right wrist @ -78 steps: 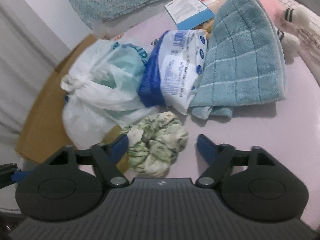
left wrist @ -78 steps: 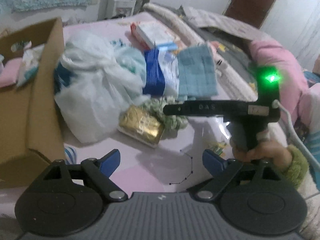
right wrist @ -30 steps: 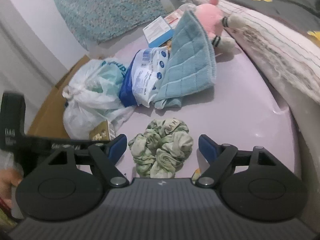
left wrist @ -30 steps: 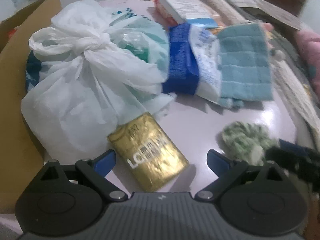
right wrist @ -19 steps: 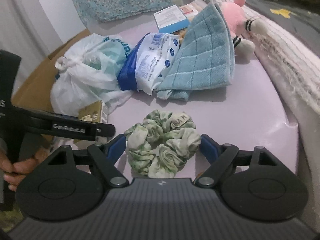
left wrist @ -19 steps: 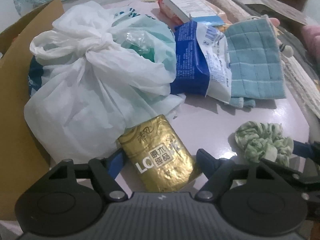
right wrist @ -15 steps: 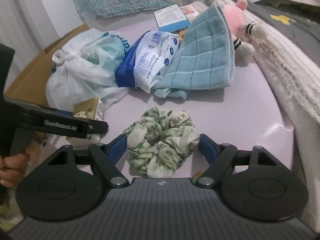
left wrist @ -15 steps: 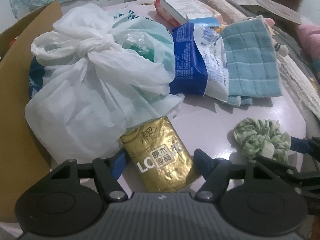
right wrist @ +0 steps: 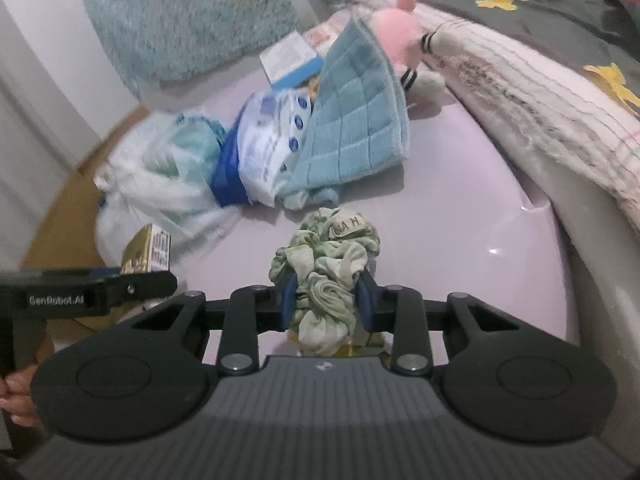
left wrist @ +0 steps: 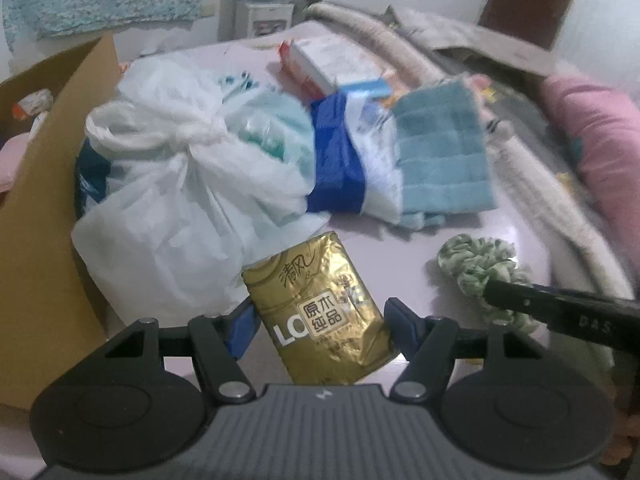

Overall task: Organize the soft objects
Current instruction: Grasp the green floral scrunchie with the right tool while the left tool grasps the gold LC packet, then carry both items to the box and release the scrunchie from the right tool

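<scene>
Left wrist view: the left gripper (left wrist: 318,322) is closing its jaws on a gold tissue pack (left wrist: 320,308), which is lying lengthwise between the blue pads (left wrist: 239,328); both pads are meeting the pack's sides. The pack is sitting on the lilac table (left wrist: 404,264), touching the knotted white plastic bag (left wrist: 180,200) on its far left. A cardboard box (left wrist: 48,208) is standing left of the bag.

Right wrist view: the right gripper (right wrist: 325,302) is closing narrow on a green scrunchie (right wrist: 326,268), whose near half is bunching between the pads while its far half, bearing a cloth label, is spreading out beyond the fingertips. Farther off, a blue-and-white packet (right wrist: 264,148) and a teal cloth (right wrist: 356,128) are leaning together, with a pink plush toy (right wrist: 400,36) behind the cloth. The left gripper's handle is showing at the lower left edge.
</scene>
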{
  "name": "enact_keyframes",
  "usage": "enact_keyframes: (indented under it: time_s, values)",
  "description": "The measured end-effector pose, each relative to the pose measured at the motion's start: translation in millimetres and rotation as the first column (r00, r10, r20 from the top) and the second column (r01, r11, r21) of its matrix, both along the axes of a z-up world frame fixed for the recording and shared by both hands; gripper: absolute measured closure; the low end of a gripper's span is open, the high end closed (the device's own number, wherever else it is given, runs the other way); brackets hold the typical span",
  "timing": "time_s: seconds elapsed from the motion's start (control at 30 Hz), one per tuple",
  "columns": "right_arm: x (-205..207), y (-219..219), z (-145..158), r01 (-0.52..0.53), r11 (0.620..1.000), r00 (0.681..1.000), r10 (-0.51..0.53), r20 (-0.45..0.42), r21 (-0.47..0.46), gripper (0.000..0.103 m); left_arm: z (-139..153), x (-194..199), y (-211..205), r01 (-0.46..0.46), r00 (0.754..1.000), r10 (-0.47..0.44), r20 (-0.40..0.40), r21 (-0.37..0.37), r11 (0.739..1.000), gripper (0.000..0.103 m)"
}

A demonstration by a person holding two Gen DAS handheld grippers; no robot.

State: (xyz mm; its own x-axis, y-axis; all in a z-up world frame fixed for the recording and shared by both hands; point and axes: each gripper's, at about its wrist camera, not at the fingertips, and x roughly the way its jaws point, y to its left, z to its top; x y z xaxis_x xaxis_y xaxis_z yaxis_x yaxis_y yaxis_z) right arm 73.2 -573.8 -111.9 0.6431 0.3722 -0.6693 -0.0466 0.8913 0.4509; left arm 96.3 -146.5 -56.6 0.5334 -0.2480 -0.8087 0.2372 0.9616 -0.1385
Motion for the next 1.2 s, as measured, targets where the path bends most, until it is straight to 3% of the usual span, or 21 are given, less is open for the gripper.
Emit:
enact_keyframes:
  time_s: [0.3, 0.5, 0.63, 0.8, 0.93, 1.2]
  values:
    - [-19, -1, 53, 0.001, 0.990, 0.993, -0.017, 0.114, 0.138, 0.074, 68, -35, 38, 0.030, 0.990, -0.011, 0.138, -0.140, 0.990, 0.034]
    - [11, 36, 98, -0.144, 0.971, 0.972, 0.102, 0.214, 0.190, 0.074, 111, -49, 99, -0.082, 0.966, 0.131, 0.223, -0.218, 0.973, 0.034]
    - [48, 87, 129, -0.292, 0.937, 0.935, 0.238, 0.262, 0.192, 0.074, 124, -53, 144, -0.191, 0.929, 0.255, 0.268, -0.244, 0.951, 0.034]
    - [98, 170, 168, -0.445, 0.886, 0.874, 0.397, 0.281, 0.129, 0.074, 124, -49, 200, -0.328, 0.880, 0.396, 0.263, -0.266, 0.906, 0.034]
    - [151, 243, 185, -0.518, 0.854, 0.838, 0.495, 0.230, 0.047, 0.074, 117, -43, 229, -0.394, 0.853, 0.459, 0.246, -0.273, 0.878, 0.034]
    - [248, 380, 173, -0.532, 0.817, 0.831, 0.554, 0.049, -0.221, 0.070, 105, -44, 266, -0.433, 0.838, 0.505, 0.207, -0.311, 0.846, 0.034]
